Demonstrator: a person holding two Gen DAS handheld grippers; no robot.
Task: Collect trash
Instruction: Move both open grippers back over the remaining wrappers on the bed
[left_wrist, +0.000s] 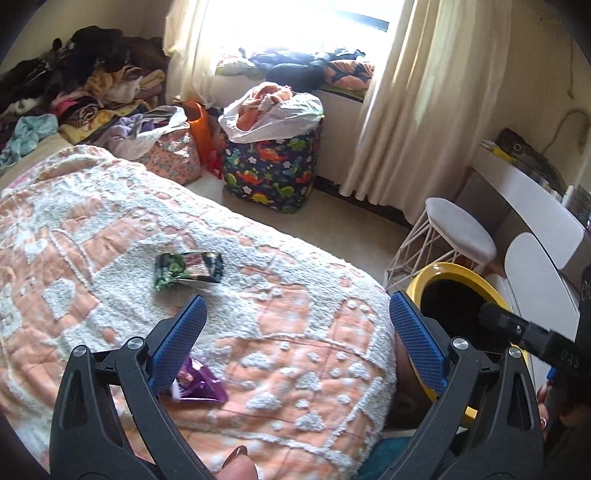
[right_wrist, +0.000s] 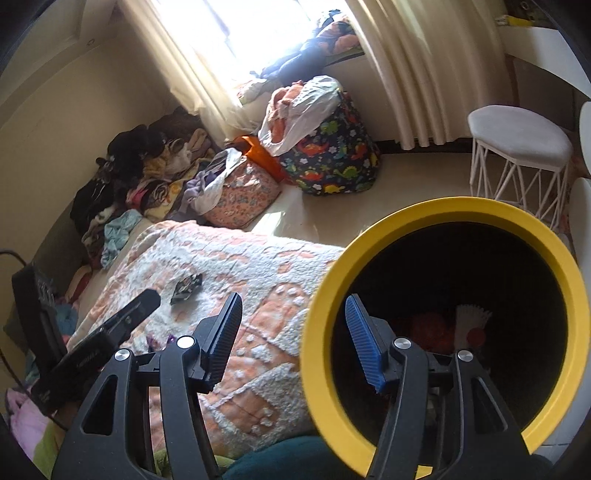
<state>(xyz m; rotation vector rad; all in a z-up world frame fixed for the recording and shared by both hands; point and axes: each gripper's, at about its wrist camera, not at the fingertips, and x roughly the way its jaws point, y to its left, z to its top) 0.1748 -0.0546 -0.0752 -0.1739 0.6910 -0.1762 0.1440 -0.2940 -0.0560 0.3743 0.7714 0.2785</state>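
Blue-padded fingers of the left gripper stand wide apart, empty, low in frame over the bed — a purple wrapper beside its left finger, a dark wrapper mid-frame. Right gripper fingers, apart and empty, straddle the yellow-rimmed bin.

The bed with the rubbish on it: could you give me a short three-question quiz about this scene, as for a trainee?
1. True or false: the left tongs hold a wrapper.
2. How many wrappers lie on the blanket?
3. The bin has a rim that is: A red, B yellow, C white?

Key:
1. False; both tongs are open and empty.
2. Two: a dark wrapper and a purple wrapper.
3. B.
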